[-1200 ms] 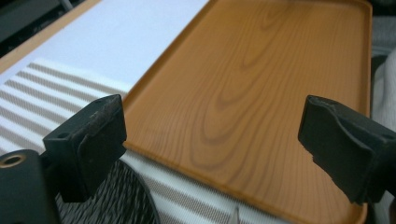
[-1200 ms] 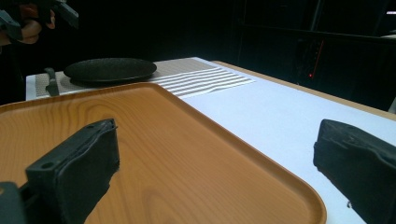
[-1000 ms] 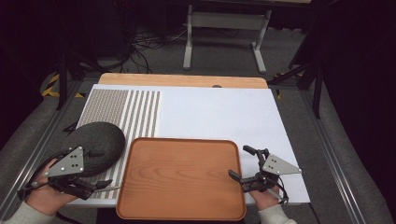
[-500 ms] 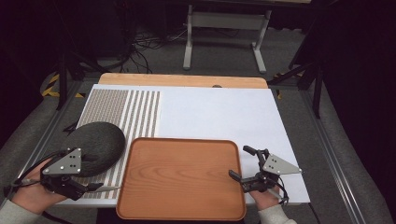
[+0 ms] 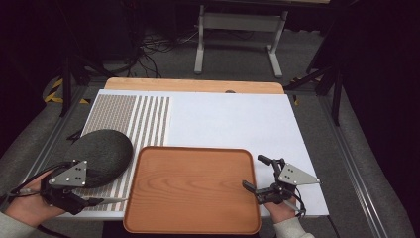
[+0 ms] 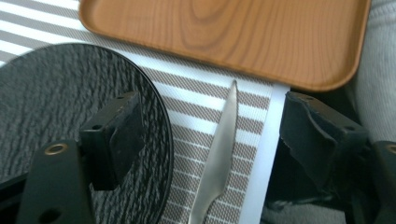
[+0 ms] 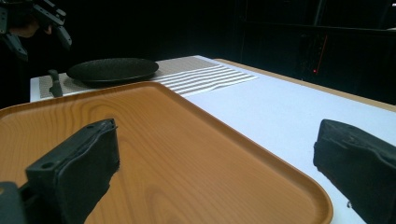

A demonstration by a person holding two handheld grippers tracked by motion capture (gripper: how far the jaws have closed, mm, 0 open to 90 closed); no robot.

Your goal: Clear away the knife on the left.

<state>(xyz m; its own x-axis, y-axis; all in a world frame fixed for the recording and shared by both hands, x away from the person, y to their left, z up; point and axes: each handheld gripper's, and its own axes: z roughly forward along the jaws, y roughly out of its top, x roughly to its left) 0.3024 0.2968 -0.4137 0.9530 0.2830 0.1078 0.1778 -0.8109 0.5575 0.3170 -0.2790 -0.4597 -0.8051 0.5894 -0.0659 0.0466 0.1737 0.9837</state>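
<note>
The left tool [image 6: 210, 154] has been closing around a knife [image 6: 219, 154] beside the black plate [image 6: 56, 102], not touching it. The right tool [image 7: 215, 172] stands wide open over the tray [image 7: 187, 158], holding nothing.

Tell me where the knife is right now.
The knife lies flat on the striped placemat at the table's near left, between the black plate and the wooden tray, under the left gripper, whose jaws straddle it without touching.
</note>
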